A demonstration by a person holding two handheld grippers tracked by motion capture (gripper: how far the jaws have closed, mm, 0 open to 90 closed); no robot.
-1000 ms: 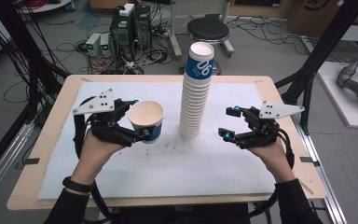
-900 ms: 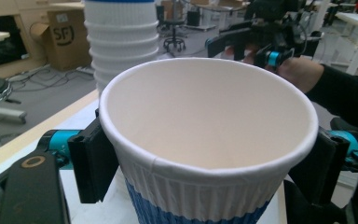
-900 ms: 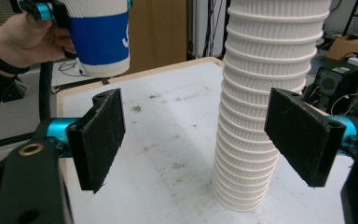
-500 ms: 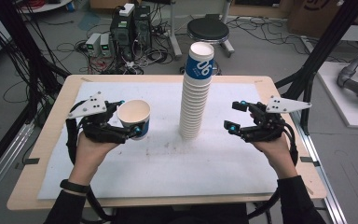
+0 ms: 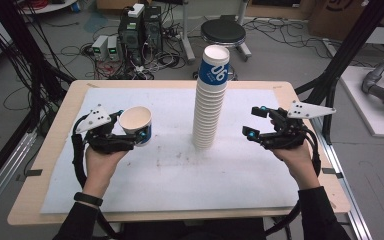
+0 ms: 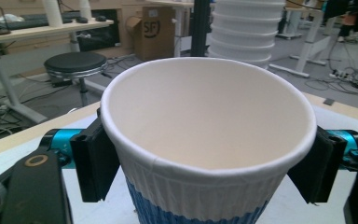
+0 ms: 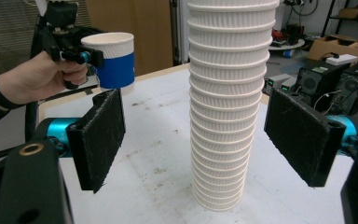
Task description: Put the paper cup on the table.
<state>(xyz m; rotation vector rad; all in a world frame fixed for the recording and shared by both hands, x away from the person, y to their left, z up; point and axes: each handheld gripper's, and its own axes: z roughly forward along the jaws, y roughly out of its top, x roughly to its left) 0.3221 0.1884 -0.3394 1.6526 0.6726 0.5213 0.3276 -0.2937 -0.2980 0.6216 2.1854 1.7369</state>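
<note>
Left gripper (image 5: 139, 131) clamped the white-and-blue paper cup (image 5: 137, 125) upright at nine o'clock of the tall white cup stack (image 5: 209, 100), probably for setting down; right gripper (image 5: 254, 122), empty, gaped at three o'clock, apparently ready to steady it.

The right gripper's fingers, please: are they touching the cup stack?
Apart. In the right gripper view both fingers stand clear of the cup stack, with bare table visible on either side of it.

We see even, soft indoor light with faint shadows on the white worktop (image 5: 130, 200). The high view is slightly soft; both gripper views blur near objects and bend lines at the edges.
</note>
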